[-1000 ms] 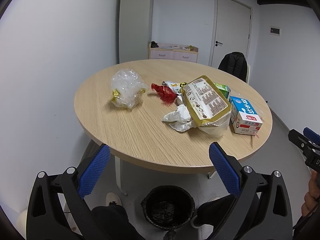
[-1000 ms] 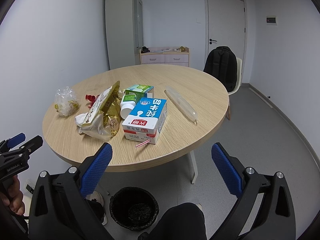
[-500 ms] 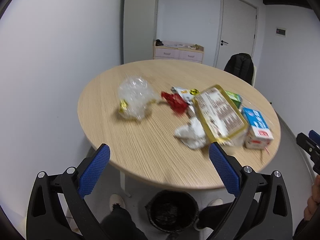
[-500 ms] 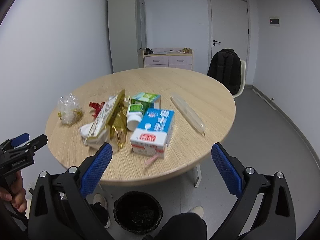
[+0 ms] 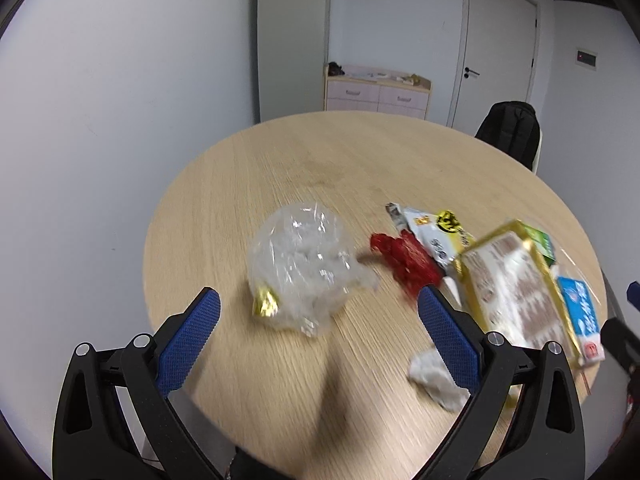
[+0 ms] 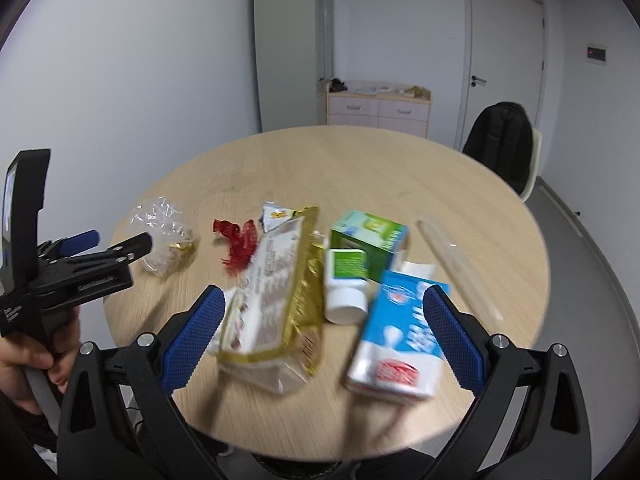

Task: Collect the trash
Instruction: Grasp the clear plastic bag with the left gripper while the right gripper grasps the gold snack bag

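Trash lies on a round wooden table point(image 5: 304, 168). My left gripper point(image 5: 318, 318) hangs open just short of a crumpled clear plastic bag point(image 5: 304, 268) with a gold scrap. To its right lie a red wrapper point(image 5: 404, 256), a gold snack pouch point(image 5: 516, 280) and a white tissue point(image 5: 434, 376). My right gripper point(image 6: 322, 330) is open above the near edge, over the gold snack pouch point(image 6: 276, 292) and a blue milk carton point(image 6: 400, 344). A white bottle point(image 6: 344, 284), a green box point(image 6: 368, 236) and a clear tube point(image 6: 456, 264) lie beyond. The left gripper point(image 6: 116, 246) shows at the left, held by a hand.
A chair with a black backpack point(image 6: 500, 144) stands past the table's far right side. A pink drawer unit point(image 6: 378, 106) and a tall white cabinet point(image 6: 294, 44) line the back wall beside a closed door point(image 6: 504, 56). Grey floor point(image 6: 588, 280) lies to the right.
Both grippers have risen and moved forward over the table, so the trash looms larger. The black bin under the table has dropped out of view. Both stay open.
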